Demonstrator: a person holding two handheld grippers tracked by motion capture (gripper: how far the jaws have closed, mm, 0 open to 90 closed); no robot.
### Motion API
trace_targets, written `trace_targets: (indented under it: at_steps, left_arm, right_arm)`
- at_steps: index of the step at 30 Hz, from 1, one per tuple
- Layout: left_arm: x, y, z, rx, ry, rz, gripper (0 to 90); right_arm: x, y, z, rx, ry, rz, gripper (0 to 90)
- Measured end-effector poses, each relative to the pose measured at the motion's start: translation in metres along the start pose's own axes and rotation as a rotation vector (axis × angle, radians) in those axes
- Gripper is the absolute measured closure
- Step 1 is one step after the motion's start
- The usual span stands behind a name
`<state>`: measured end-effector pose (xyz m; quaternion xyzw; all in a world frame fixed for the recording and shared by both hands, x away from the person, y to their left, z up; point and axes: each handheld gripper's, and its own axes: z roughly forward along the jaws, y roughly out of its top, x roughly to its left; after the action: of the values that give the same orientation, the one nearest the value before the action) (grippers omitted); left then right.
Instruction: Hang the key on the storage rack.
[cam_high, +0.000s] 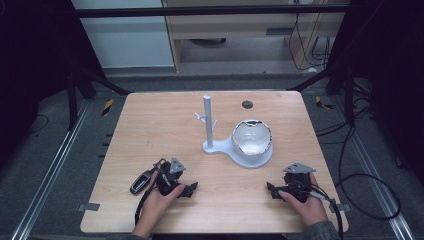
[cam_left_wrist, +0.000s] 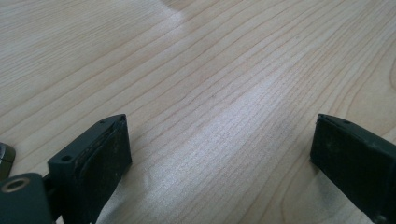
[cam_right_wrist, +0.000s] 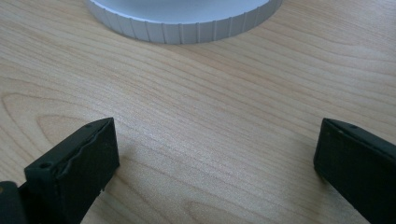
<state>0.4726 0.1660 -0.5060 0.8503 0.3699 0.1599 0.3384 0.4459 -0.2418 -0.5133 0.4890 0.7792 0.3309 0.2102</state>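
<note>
Grippers rest on the pale wood-grain table (cam_high: 150, 115), left gripper (cam_high: 189, 190) and right gripper (cam_high: 272, 190) both gaping empty; ribbed white stand base (cam_right_wrist: 187, 23) lies ahead; a black car key (cam_high: 141, 181) sits beside the left.

Bare surface (cam_high: 165, 125) lies open ahead of the left tongs (cam_high: 191, 189), with a dark key fob (cam_high: 141, 181) just beside them on their left. Ahead of the right tongs (cam_high: 270, 190), the white stand (cam_high: 209, 127) and its bowl (cam_high: 252, 137) block the middle.
</note>
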Motion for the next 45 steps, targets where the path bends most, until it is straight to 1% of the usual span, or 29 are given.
trace_targets:
  at_steps: [12,21,25,28,29,31,32,33,34,35,36,39,40,43,44,45]
  left_arm:
    - [0.000,0.000,0.000,0.001,-0.001,-0.001,4.4]
    - [0.000,-0.001,-0.001,0.006,-0.008,0.006,4.4]
    - [-0.001,-0.001,-0.004,0.023,-0.031,0.020,5.1]
    - [-0.003,0.000,-0.006,0.033,-0.047,0.017,6.2]
    - [-0.003,0.000,-0.006,0.033,-0.047,0.017,6.2]
    - [-0.001,0.002,-0.009,0.057,-0.029,0.038,6.6]
    - [0.000,0.004,-0.010,0.068,-0.022,0.039,6.7]
    - [0.000,0.004,-0.010,0.068,-0.022,0.039,6.7]
    - [0.001,0.005,-0.012,0.077,-0.016,0.045,6.7]
    - [0.005,0.009,-0.015,0.101,-0.001,0.059,6.7]
    - [0.005,0.009,-0.015,0.101,-0.001,0.059,6.7]
    - [0.017,0.022,-0.025,0.130,0.007,0.047,6.2]
    - [0.017,0.022,-0.025,0.130,0.007,0.047,6.2]
    - [0.029,0.031,-0.031,0.179,0.038,0.050,6.1]
    - [0.036,0.035,-0.034,0.198,0.053,0.043,6.5]
    - [0.040,0.037,-0.036,0.212,0.054,0.039,6.3]
  right_arm:
    - [0.000,0.000,0.000,0.000,0.000,0.000,0.4]
    - [0.000,0.000,0.000,0.000,0.000,0.000,0.4]
    - [0.000,0.000,0.000,0.000,0.000,0.000,0.4]
    - [0.000,0.000,0.000,0.000,0.000,0.000,0.4]
    - [0.000,0.000,0.000,0.000,0.000,0.000,0.4]
    - [0.000,0.000,0.000,0.000,0.000,0.000,0.4]
    - [0.000,0.000,0.000,0.000,0.000,0.000,0.4]
    - [0.000,0.000,0.000,0.000,0.000,0.000,0.4]
    - [0.000,0.000,0.000,0.000,0.000,0.000,0.4]
    - [0.000,0.000,0.000,0.000,0.000,0.000,0.4]
    - [0.000,0.000,0.000,0.000,0.000,0.000,0.4]
    - [0.000,0.000,0.000,0.000,0.002,-0.002,0.4]
    - [0.000,0.000,0.000,0.000,0.002,-0.002,0.4]
    - [0.000,0.000,0.000,0.000,0.002,-0.003,0.4]
    - [0.000,0.000,0.000,-0.001,0.005,-0.004,0.4]
    - [0.000,0.000,0.000,0.000,0.005,-0.004,0.5]
